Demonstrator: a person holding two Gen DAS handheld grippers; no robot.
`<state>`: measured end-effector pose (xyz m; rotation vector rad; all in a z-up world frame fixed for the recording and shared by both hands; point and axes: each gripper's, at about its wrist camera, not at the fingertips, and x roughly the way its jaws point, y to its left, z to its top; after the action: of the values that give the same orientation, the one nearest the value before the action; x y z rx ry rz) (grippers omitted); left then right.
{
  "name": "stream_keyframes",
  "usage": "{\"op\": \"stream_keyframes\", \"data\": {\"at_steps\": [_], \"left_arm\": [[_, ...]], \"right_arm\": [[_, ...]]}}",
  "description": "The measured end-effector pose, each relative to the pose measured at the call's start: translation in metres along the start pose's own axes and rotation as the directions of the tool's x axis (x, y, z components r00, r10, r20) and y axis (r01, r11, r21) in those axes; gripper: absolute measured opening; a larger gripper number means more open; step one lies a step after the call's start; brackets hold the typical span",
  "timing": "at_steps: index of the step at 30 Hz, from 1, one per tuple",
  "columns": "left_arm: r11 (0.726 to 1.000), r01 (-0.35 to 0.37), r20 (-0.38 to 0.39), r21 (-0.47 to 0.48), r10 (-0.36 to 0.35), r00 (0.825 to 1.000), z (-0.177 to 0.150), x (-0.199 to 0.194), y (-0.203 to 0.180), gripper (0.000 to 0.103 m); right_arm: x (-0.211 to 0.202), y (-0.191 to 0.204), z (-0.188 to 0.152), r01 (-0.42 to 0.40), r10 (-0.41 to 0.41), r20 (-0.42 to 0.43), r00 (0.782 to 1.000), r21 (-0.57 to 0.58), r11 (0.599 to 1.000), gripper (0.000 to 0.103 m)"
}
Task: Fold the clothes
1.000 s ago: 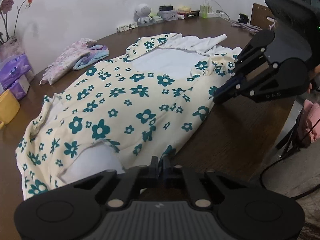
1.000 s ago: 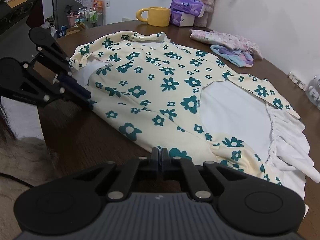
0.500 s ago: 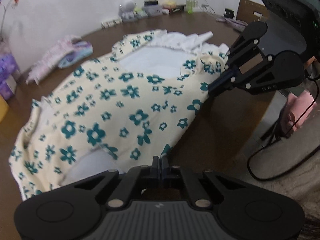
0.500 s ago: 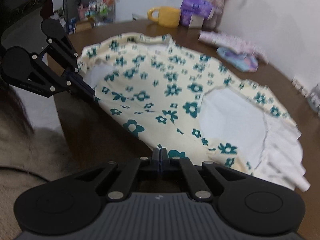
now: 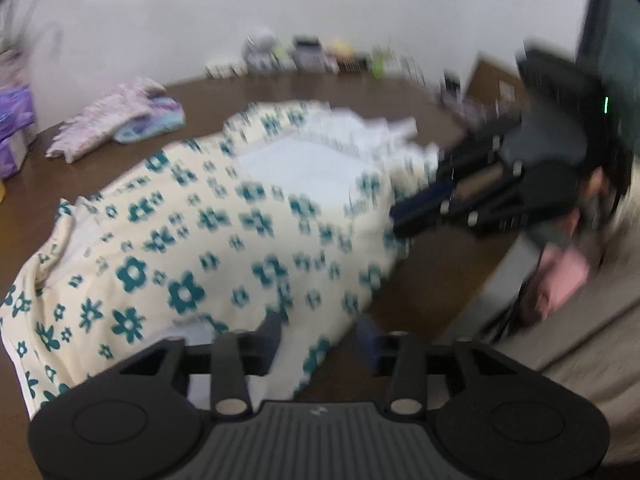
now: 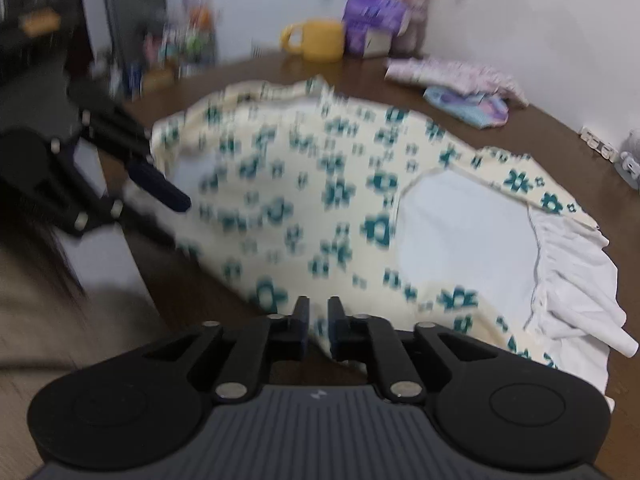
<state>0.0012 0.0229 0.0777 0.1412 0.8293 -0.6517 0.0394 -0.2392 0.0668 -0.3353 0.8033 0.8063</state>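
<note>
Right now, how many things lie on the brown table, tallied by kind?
Cream garments with teal flowers: 1
Folded pastel clothes piles: 1
Yellow mugs: 1
Purple tissue packs: 1
Total: 4, leaving out the blurred clutter at the wall.

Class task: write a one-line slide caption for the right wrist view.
Right claw and left claw, jaws just opening, over the near edge of a cream floral garment spread on a brown table.

The left gripper (image 5: 320, 336) points down and its jaws have just been opening wide. The right gripper (image 6: 318, 316) points down too; its jaws have just been opening a little, with cloth between them.
</note>
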Motion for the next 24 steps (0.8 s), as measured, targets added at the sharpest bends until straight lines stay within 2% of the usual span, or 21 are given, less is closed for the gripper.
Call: {"op": "stream_keyframes", "data": {"at_steps": [2, 5, 8, 12, 16, 19, 21, 23, 24], "left_arm": [[0.997, -0.028, 0.045, -0.070, 0.031, 0.999, 0.006, -0.007, 0.011, 0.043], [0.974, -0.153, 0.053, -0.166, 0.163, 0.985, 0.014, -0.002, 0.032, 0.043], [0.948, -0.212, 0.039, -0.238, 0.227, 0.973, 0.019, 0.007, 0.052, 0.043], [0.921, -0.261, 0.017, -0.290, 0.277, 0.961, 0.023, 0.016, 0.078, 0.043], [0.905, -0.296, 0.010, -0.306, 0.314, 0.949, 0.027, 0.019, 0.100, 0.043], [0.902, -0.323, 0.010, -0.286, 0.340, 0.940, 0.037, 0.030, 0.118, 0.038], [0.908, -0.324, 0.002, -0.267, 0.337, 0.942, 0.044, 0.040, 0.130, 0.033], [0.914, -0.320, -0.018, -0.249, 0.326, 0.945, 0.050, 0.051, 0.139, 0.024], [0.917, -0.324, -0.028, -0.235, 0.326, 0.945, 0.053, 0.057, 0.144, 0.023]], "right_arm": [[-0.001, -0.004, 0.005, 0.030, -0.031, 0.049, 0.998, 0.031, 0.999, 0.019], [0.015, -0.016, 0.014, 0.122, -0.130, 0.086, 0.988, 0.093, 0.988, 0.019], [0.037, -0.034, 0.023, 0.166, -0.180, 0.079, 0.980, 0.161, 0.973, 0.019], [0.064, -0.051, 0.037, 0.184, -0.194, 0.034, 0.981, 0.192, 0.964, 0.019], [0.089, -0.063, 0.050, 0.194, -0.196, -0.011, 0.981, 0.198, 0.961, 0.019], [0.103, -0.068, 0.058, 0.188, -0.185, -0.031, 0.982, 0.199, 0.962, 0.019], [0.111, -0.071, 0.063, 0.183, -0.179, -0.041, 0.983, 0.198, 0.963, 0.019], [0.118, -0.074, 0.068, 0.179, -0.173, -0.050, 0.984, 0.197, 0.964, 0.019], [0.120, -0.076, 0.071, 0.179, -0.171, -0.055, 0.984, 0.197, 0.964, 0.019]]}}
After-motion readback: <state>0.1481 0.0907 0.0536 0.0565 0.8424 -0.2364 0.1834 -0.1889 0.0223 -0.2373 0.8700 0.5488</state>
